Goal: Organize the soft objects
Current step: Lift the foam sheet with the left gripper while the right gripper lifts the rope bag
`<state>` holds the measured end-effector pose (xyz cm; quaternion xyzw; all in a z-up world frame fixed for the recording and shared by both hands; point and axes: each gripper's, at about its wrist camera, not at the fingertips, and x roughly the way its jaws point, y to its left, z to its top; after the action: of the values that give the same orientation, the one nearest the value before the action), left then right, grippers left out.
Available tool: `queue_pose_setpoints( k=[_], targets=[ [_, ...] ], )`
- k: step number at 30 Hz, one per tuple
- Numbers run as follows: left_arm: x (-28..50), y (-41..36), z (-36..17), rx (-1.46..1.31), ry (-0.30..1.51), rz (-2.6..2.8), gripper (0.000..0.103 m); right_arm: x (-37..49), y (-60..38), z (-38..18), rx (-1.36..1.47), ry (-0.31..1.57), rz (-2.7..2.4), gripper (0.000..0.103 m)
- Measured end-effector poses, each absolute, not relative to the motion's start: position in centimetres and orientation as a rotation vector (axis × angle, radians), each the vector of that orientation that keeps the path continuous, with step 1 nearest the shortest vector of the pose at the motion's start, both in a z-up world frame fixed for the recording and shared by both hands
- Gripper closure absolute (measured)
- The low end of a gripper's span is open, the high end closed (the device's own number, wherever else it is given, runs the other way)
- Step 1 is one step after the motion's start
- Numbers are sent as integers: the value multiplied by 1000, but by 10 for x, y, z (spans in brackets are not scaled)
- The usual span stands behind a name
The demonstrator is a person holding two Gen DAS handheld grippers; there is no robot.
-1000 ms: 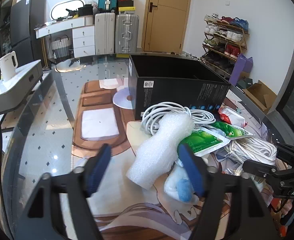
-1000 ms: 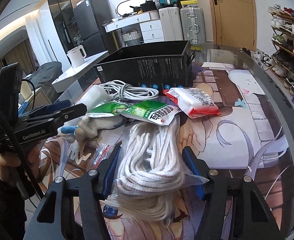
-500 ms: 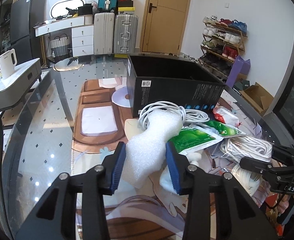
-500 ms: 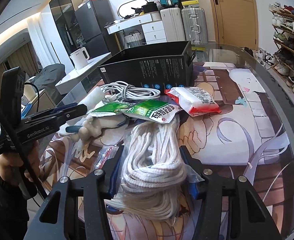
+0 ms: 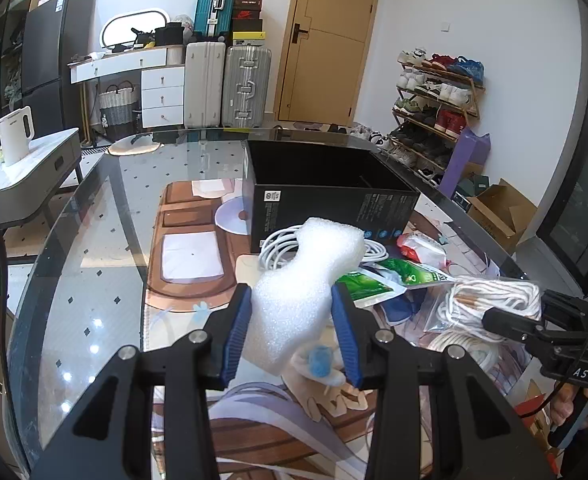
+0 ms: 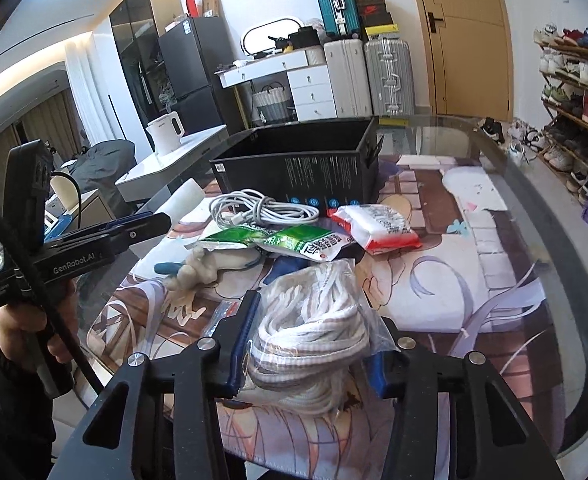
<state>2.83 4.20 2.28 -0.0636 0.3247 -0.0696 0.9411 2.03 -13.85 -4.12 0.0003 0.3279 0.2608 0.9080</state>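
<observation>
My left gripper (image 5: 291,330) is shut on a white foam roll (image 5: 306,284) and holds it lifted above the mat, in front of the open black box (image 5: 326,196). My right gripper (image 6: 310,344) is shut on a bagged bundle of white rope (image 6: 310,328), raised off the table; the rope also shows in the left wrist view (image 5: 490,300). On the mat lie a white cable coil (image 6: 261,208), two green packets (image 6: 294,240), a red and white packet (image 6: 378,224) and a pale plush toy (image 6: 197,268). The left gripper shows in the right wrist view (image 6: 141,226).
The glass table (image 5: 93,264) carries a printed mat (image 6: 474,280). The black box (image 6: 302,164) stands at the mat's far side. A side table with a white kettle (image 5: 15,140) stands to the left. A shoe rack (image 5: 434,100) stands along the right wall.
My left gripper closed on the foam roll and lifted it. My right gripper closed on the rope bundle and raised it off the mat.
</observation>
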Motion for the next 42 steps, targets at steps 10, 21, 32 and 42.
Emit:
queue_pose_setpoints(
  k=[10,21,32,42],
  targets=[
    [24,36,30,-128,638,-148,64,5,-152,-18,10,595,531,59],
    [25,39,45,-131,600,-142,64,9,-144,10,-14,501,559,61],
    [42,37,59,-103,567,-135,64,36,-132,33,5,434,574,61],
    [67,36,69,-85,546,-133,63,76,-120,52,15,407,582,61]
  ],
)
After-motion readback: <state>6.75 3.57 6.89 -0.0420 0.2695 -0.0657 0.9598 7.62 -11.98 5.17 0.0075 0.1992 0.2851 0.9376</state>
